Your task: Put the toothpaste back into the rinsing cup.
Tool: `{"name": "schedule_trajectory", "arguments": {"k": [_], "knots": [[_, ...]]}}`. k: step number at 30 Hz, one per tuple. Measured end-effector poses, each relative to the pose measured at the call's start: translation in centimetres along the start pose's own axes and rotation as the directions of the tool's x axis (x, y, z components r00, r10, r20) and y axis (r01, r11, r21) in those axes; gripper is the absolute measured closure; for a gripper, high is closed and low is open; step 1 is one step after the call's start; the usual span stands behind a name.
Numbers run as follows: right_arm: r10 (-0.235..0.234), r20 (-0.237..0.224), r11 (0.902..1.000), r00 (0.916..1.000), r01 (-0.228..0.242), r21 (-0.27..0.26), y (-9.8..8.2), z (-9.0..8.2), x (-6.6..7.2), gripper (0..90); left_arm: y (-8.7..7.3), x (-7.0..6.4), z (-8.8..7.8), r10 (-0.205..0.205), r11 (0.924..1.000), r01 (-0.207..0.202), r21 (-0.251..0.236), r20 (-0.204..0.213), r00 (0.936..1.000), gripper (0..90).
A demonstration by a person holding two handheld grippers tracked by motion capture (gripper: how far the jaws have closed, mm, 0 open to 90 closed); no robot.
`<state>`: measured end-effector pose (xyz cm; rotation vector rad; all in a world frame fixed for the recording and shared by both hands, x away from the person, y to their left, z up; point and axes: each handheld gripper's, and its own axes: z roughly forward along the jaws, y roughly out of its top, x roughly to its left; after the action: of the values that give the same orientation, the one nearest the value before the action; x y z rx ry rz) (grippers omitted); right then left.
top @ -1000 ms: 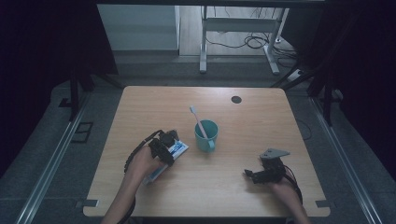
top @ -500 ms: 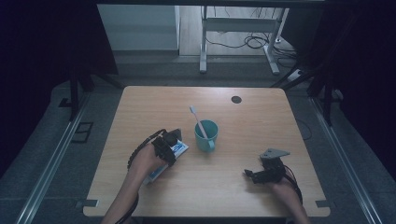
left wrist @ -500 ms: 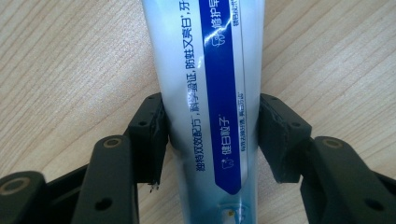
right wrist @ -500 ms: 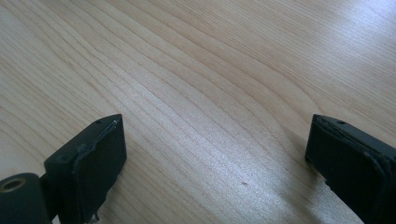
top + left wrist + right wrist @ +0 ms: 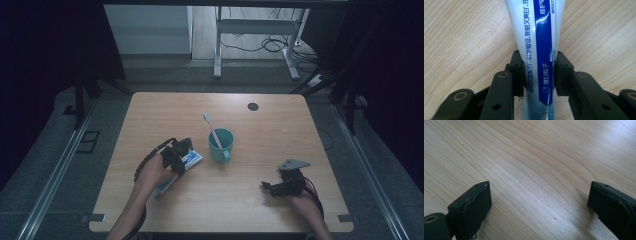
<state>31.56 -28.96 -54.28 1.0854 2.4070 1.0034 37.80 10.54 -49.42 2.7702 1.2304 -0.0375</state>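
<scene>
left gripper [image 5: 539, 75] clamped on tube [image 5: 536, 37], pads [image 5: 520, 75] pressed against both sides of it near its lower part. jaws just been closing, tube between them. tube white with a blue band and printed text, lay flat on table [image 5: 461, 37], ran up and away from the jaws in left gripper view. in high view, sat at left gripper [image 5: 179, 154] in left hand [image 5: 152, 172], left of table [image 5: 165, 107] centre; tube [image 5: 192, 159] stuck out toward cup [image 5: 220, 145], its other end showed below the hand toward the near edge. tube end just beside cup, whether touching could not tell.

right gripper [image 5: 539, 205] with jaws wide apart, nothing between them, bare wood of table [image 5: 536, 157] under the gap. pads [image 5: 476, 207] low over the wood, whether touching could not tell. in high view, right gripper [image 5: 287, 182] held in right hand [image 5: 302, 200] near the front right of the table, grey plate on top, well apart from cup and tube.

teal cup stood upright near table centre, handle toward the near side. toothbrush [image 5: 212, 131] stood tilted in it, head leaning up and to the left. small dark disc [image 5: 253, 106] on the far part of the table, well apart from everything else. forearms came in from the bottom edge.
</scene>
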Motion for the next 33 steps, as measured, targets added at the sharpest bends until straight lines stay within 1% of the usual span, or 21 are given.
{"name": "schedule_trajectory", "arguments": {"k": [1,3,7,9,11,13,17,20,22,23,25,28,33], "knots": [[0.0,0.0,1.0,1.0,0.0,0.0,0.0,0.0,0.0,4.9,-0.1,0.0,-0.1,0.0,1.0,0.0,-0.008,0.004,1.0,68.0],[0.001,0.0,1.0,1.0,-0.001,0.0,0.0,0.0,0.0,4.9,-0.3,0.1,-0.2,0.016,0.9996,-0.015,-0.025,0.011,0.9998,69.1],[0.0,0.0,1.0,1.0,0.0,0.0,0.0,0.0,0.0,4.9,-0.6,0.0,-0.4,0.032,0.9981,-0.031,-0.054,0.025,0.9992,70.0],[-0.001,0.001,1.0,1.0,0.001,0.0,0.0,0.0,0.0,4.9,-0.8,-0.1,-0.6,0.044,0.9958,-0.041,-0.082,0.035,0.9984,70.1],[0.0,0.001,1.0,1.0,0.0,0.0,0.0,0.0,0.0,4.9,-0.9,-0.1,-0.9,0.046,0.9924,-0.041,-0.116,0.042,0.998,70.2],[-0.001,0.001,1.0,1.0,0.001,0.0,0.0,0.0,0.0,4.9,-1.0,-0.2,-1.2,0.051,0.9897,-0.044,-0.136,0.048,0.9975,70.4],[0.0,0.001,1.0,1.0,0.0,0.0,0.0,0.0,0.0,4.9,-1.1,-0.3,-1.8,0.071,0.9823,-0.063,-0.176,0.036,0.9968,70.6],[0.001,0.0,1.0,1.0,-0.001,0.0,0.0,0.0,0.0,5.0,-1.3,-0.2,-2.4,0.072,0.9729,-0.061,-0.223,0.042,0.9966,70.7],[0.001,0.001,1.0,1.0,-0.001,0.0,0.0,0.0,0.0,4.9,-1.5,-0.2,-2.7,0.077,0.9679,-0.065,-0.243,0.041,0.9961,70.8],[0.001,0.001,1.0,1.0,-0.001,0.0,0.0,0.0,0.0,4.9,-1.6,-0.3,-3.0,0.079,0.9629,-0.067,-0.261,0.037,0.9962,70.8],[0.0,0.001,1.0,1.0,0.0,0.0,0.0,0.0,0.0,4.9,-1.7,-0.3,-3.3,0.083,0.9564,-0.07,-0.283,0.035,0.9959,70.7],[0.0,0.0,1.0,1.0,0.0,0.0,0.0,0.0,0.0,4.9,-1.9,-0.4,-3.9,0.088,0.9426,-0.076,-0.325,0.024,0.9958,70.7],[-0.001,0.001,1.0,1.0,0.001,-0.001,0.0,0.0,0.0,5.0,-2.2,-0.6,-4.8,0.092,0.9192,-0.076,-0.386,0.024,0.9955,70.7]]}}
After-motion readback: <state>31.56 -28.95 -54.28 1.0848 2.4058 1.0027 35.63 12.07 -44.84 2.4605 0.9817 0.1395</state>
